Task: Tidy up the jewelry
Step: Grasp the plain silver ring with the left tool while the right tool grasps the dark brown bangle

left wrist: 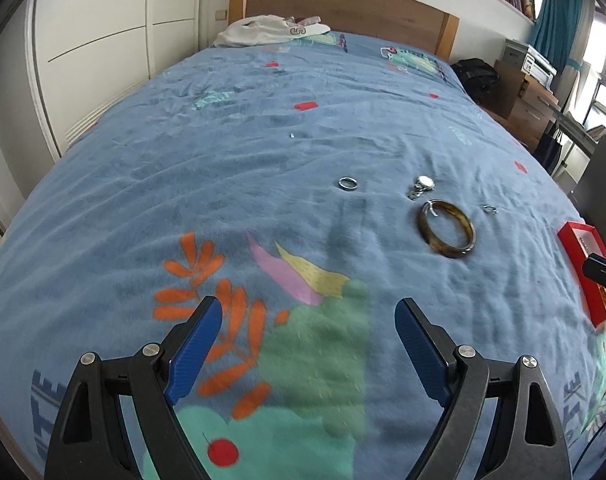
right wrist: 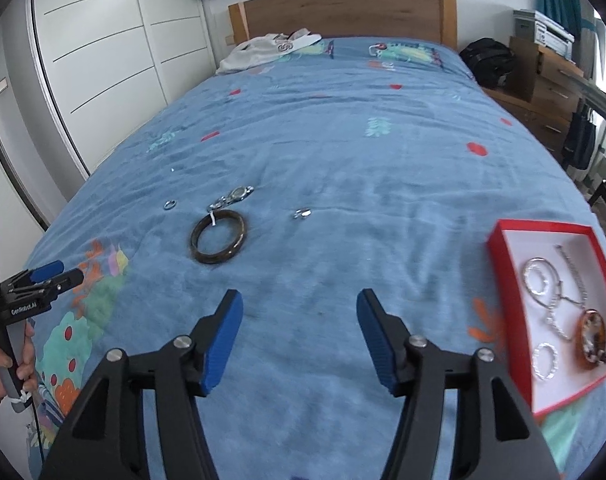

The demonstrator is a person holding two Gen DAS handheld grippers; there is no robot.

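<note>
The right gripper [right wrist: 299, 336] is held wide open and empty above the blue bedspread [right wrist: 363, 168], and the left gripper [left wrist: 307, 344] is likewise spread open with nothing between its blue pads. To the right of the right gripper, a red box [right wrist: 507, 300] is seen with silver hoops, a chain and an amber pendant [right wrist: 591, 336] lying in its white interior. Farther off and to the left, a brown bangle [right wrist: 218, 241] is laid flat; just beyond it a watch [right wrist: 233, 196] is stretched diagonally, far end rightward. A silver ring [right wrist: 170, 204] is set to its left and a small ring [right wrist: 302, 213] to its right.
</note>
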